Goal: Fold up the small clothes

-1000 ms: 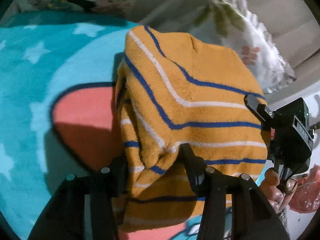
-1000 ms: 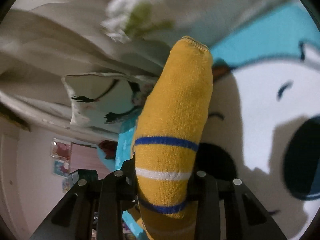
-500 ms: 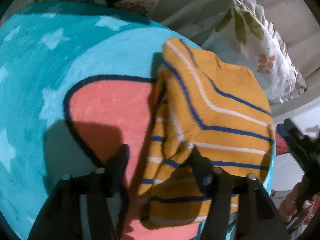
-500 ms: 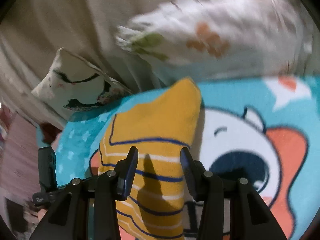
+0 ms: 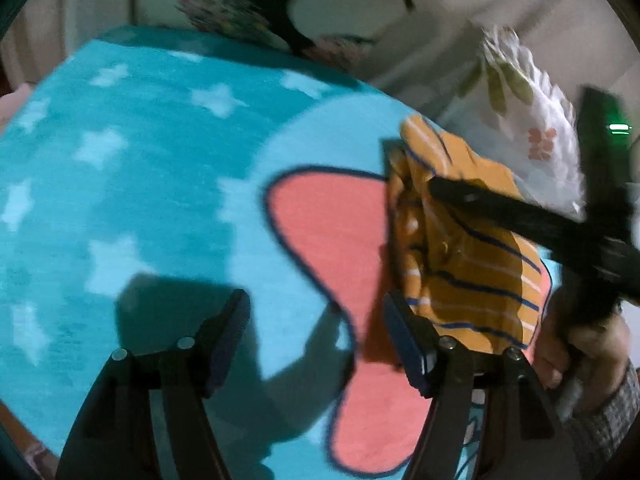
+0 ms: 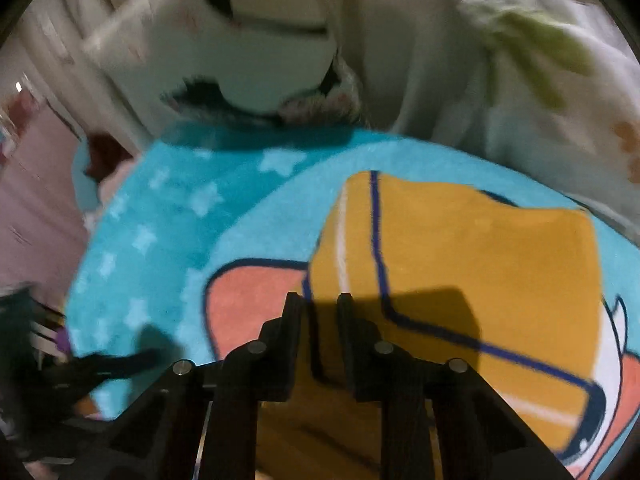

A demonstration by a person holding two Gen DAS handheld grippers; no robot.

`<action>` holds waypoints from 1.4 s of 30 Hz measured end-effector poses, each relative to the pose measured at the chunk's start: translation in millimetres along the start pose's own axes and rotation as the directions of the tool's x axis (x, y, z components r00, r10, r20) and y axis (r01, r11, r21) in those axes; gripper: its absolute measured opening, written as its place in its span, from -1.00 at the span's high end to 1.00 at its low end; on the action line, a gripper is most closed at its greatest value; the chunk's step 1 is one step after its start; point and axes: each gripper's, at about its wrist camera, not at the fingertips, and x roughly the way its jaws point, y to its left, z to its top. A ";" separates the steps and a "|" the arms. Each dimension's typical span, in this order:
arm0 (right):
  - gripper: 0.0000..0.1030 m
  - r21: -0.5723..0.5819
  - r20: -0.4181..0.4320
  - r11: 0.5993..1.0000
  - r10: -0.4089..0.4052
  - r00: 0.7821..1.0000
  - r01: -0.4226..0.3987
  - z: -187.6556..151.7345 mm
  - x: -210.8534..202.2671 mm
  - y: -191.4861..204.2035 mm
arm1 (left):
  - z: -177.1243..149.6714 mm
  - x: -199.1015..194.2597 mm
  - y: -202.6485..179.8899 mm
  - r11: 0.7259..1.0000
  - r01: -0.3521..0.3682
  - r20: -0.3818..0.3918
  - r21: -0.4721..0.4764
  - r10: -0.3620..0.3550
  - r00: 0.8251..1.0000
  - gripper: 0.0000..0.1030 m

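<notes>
An orange sweater (image 5: 472,272) with blue and white stripes lies folded on the teal blanket (image 5: 140,184). My left gripper (image 5: 316,304) is off to the sweater's left over a pink patch, its jaws opening with nothing between them. In the left wrist view my right gripper (image 5: 500,208) reaches across the sweater, held by a person's hand (image 5: 580,344). In the right wrist view the sweater (image 6: 480,248) fills the middle. My right gripper (image 6: 320,300) hovers over its near left edge, jaws closing to a narrow gap with no cloth pinched between them.
A white floral pillow (image 5: 532,120) lies just beyond the sweater, and another pillow (image 6: 260,40) with dark eyelash print sits past the blanket's (image 6: 180,216) far edge. The blanket's left edge drops toward a pink floor.
Both grippers let go of the sweater, which now lies folded on the blanket. My left gripper drew away to the left and opened wider. My right gripper rolled, backed off and narrowed.
</notes>
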 end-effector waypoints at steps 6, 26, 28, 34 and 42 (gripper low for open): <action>0.59 0.044 -0.044 0.999 0.024 0.999 -0.022 11.2 19.9 -7.0 | 7.9 -23.6 25.1 0.999 -0.020 0.072 -0.039 0.022 0.997 -0.42; 0.26 0.291 -0.060 0.935 0.230 0.971 -0.203 -134.5 -52.4 -19.4 | 35.1 -124.0 -8.2 0.959 -0.281 0.600 -0.028 0.241 0.763 -0.95; 0.16 0.274 -0.047 0.956 0.126 0.991 -0.108 -142.5 -70.8 -29.4 | 31.2 -137.0 -15.0 0.948 -0.316 0.647 -0.040 0.266 0.715 -1.00; 0.11 0.278 0.048 0.959 -0.061 0.997 0.045 -148.1 -113.9 -58.1 | 22.3 -163.7 -36.4 0.923 -0.375 0.707 -0.083 0.320 0.631 -1.00; -0.07 0.211 0.095 0.966 -0.176 0.980 0.152 -158.5 -141.7 -71.9 | 14.7 -158.3 -55.9 0.954 -0.298 0.528 -0.034 0.270 0.805 -1.00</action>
